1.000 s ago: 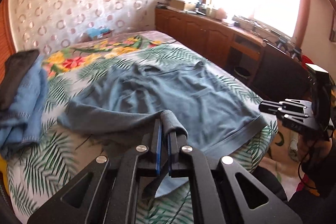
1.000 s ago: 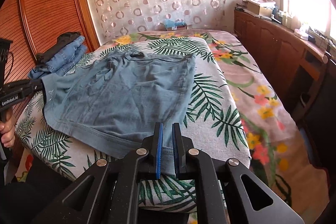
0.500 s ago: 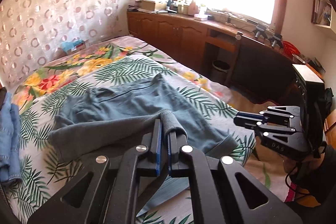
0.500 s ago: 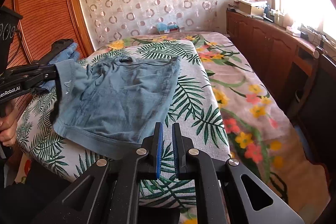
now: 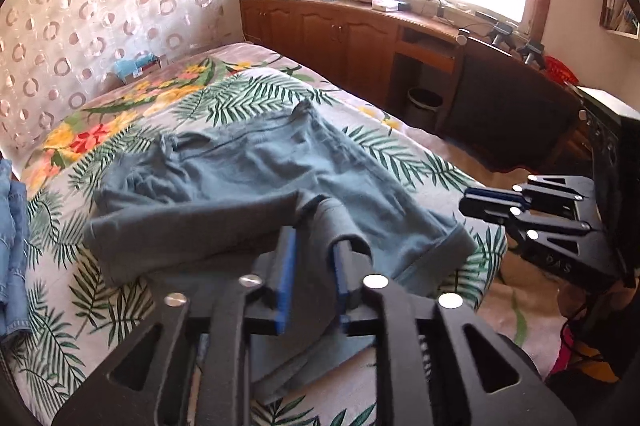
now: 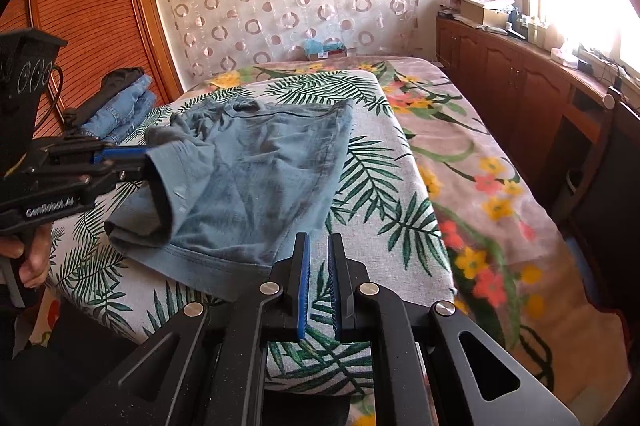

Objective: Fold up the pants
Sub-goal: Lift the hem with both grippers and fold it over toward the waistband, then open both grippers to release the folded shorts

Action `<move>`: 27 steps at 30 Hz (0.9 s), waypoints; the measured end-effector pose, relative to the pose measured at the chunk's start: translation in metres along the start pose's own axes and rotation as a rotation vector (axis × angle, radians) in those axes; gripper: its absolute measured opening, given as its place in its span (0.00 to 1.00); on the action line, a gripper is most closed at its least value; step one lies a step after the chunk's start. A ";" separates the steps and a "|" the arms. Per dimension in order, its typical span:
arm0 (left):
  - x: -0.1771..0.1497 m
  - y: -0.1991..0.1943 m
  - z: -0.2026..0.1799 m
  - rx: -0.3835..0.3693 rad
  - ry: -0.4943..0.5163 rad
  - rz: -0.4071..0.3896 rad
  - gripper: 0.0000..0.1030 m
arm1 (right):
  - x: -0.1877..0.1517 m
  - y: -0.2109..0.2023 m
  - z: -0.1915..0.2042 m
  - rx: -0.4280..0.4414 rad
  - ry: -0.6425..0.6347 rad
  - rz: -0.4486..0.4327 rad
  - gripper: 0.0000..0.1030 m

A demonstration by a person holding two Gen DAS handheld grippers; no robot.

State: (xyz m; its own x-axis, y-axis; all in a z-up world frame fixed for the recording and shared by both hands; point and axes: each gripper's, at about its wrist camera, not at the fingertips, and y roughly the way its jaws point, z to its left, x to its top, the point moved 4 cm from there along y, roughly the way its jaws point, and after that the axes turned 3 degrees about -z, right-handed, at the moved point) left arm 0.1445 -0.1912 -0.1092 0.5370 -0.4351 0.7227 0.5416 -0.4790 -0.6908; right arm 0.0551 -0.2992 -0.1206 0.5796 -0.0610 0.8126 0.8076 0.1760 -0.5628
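Blue-grey pants (image 5: 264, 170) lie on the leaf-print bed cover (image 5: 100, 290), one side folded over the other. My left gripper (image 5: 310, 246) is shut on a waistband corner of the pants and holds it above the cloth; it also shows in the right wrist view (image 6: 132, 162) at the pants' (image 6: 256, 178) left edge. My right gripper (image 6: 318, 246) is shut to a narrow gap with nothing in it, just off the near hem. It shows at the right of the left wrist view (image 5: 476, 202).
A stack of folded jeans (image 6: 120, 106) lies at the bed's left side by a wooden wardrobe (image 6: 80, 26). A wooden cabinet row (image 6: 520, 86) under the window runs along the right. A tissue box (image 6: 324, 48) stands at the bed's head.
My left gripper has carried the pants' corner to the right over the other half. My right gripper has let go of the hem and drawn back, empty.
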 end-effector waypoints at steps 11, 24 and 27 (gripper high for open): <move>-0.029 -0.014 0.027 0.001 -0.073 -0.017 0.84 | 0.005 0.007 0.011 0.031 -0.033 0.004 0.08; -0.067 -0.009 0.063 0.062 -0.137 0.028 0.84 | 0.007 0.025 0.011 0.084 -0.070 0.024 0.16; -0.076 -0.011 0.067 0.073 -0.142 0.039 0.84 | 0.007 0.030 0.012 0.091 -0.084 0.030 0.24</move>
State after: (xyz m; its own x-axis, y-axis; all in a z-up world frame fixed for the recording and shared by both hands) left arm 0.1410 -0.1019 -0.1579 0.6417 -0.3372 0.6888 0.5617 -0.4049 -0.7215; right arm 0.0821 -0.2823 -0.1298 0.5894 0.0274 0.8073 0.7744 0.2652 -0.5744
